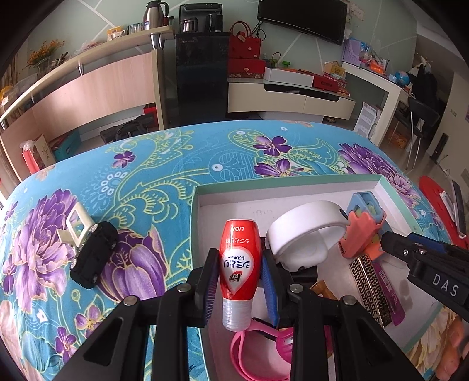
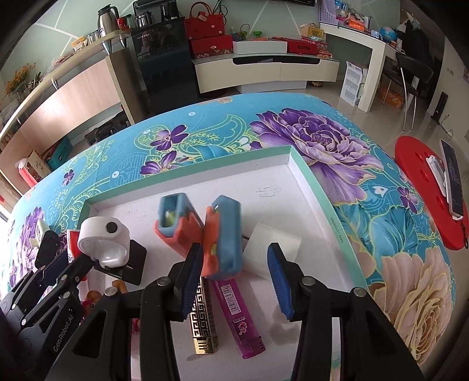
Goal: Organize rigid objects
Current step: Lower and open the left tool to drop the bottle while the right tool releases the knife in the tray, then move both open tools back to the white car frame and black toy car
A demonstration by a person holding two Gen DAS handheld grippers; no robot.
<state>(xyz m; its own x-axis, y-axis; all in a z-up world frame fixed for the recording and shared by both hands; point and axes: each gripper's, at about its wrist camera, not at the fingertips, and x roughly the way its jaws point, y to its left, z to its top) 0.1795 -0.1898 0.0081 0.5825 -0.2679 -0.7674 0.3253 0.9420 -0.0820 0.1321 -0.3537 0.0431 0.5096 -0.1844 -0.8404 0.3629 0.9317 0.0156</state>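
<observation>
Box (image 2: 307, 173) is filling up nicely: left claw (image 1: 239, 281) is clamping the red bottle (image 1: 239, 263), right claw (image 2: 234, 281) hanging half-open, toy car (image 1: 91, 255) waiting outside, far left.

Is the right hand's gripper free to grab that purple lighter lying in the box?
Probably yes. The right gripper is open and empty, hovering just above the purple lighter. The blue-and-orange case by its left finger and the gold patterned bar alongside crowd it slightly.

Wall TV (image 1: 304, 17), low cabinet (image 1: 293, 102), tiled floor (image 2: 425, 123).
</observation>
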